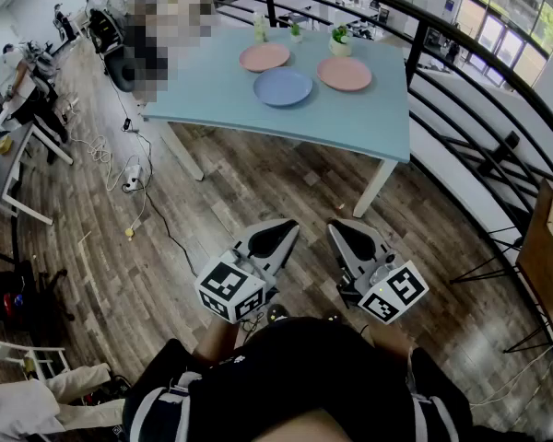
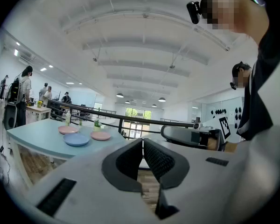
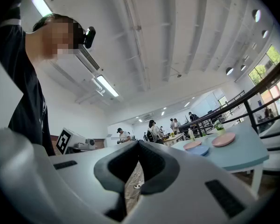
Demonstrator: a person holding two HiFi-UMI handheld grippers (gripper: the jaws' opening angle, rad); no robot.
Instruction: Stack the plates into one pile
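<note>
No legible words, numbers or brand names in any view. Only black-and-white square code patterns, not letters: on the left cube [image 1: 230, 290] of the left gripper [image 1: 278, 235], lower centre of the head view, and on the right cube [image 1: 394, 293] of the right gripper [image 1: 350, 236] beside it. Perhaps a small blue sign [image 1: 450, 5] at upper right, too small to read.

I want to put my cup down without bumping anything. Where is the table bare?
The table is bare along its near edge, in front of the blue plate, and at its left end, left of the left pink plate. The far middle is crowded: that plate, the blue one, the right pink plate and potted plants sit close.
</note>
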